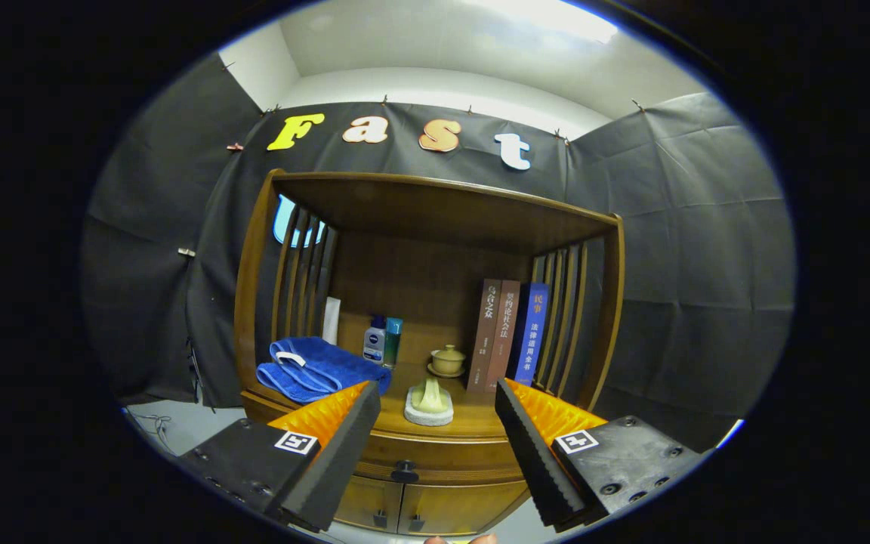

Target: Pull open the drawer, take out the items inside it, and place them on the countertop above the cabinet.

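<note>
While the tongs [435, 423] gape empty, the drawer [435, 453] lies closed just beyond.

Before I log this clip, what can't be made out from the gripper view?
- Drawer contents: front closed, inside hidden.
- Blue towel: near corner covered by one finger of the open gripper.
- Lower cabinet doors: sides hidden behind both fingers.
- Bottles at the back: too small to identify.
</note>
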{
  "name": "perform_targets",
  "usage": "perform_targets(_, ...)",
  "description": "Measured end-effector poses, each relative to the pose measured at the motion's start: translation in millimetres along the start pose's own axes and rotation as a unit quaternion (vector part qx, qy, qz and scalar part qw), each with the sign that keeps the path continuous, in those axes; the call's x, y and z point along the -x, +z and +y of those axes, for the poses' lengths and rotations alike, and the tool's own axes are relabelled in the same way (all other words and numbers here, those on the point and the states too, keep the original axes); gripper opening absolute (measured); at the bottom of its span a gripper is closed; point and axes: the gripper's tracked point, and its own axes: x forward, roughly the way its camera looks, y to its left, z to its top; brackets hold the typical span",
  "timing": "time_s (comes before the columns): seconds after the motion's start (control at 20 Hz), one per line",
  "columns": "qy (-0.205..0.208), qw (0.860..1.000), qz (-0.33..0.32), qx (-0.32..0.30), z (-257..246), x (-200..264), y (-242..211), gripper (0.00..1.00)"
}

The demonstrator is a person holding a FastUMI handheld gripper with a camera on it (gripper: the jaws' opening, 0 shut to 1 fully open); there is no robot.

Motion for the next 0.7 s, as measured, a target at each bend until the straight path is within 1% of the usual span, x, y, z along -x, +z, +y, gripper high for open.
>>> perform_targets(0.2, 0.003, 0.999, 0.022, -0.043, -11.5, 15.5, 8.5, 0.98)
perform_targets(0.45, -0.001, 0.999, 0.015, -0.037, -21.3, 24.5, 19.8, 0.98)
perform_targets(0.7, 0.015, 0.999, 0.022, -0.031, -9.8, 30.4, 20.0, 0.98)
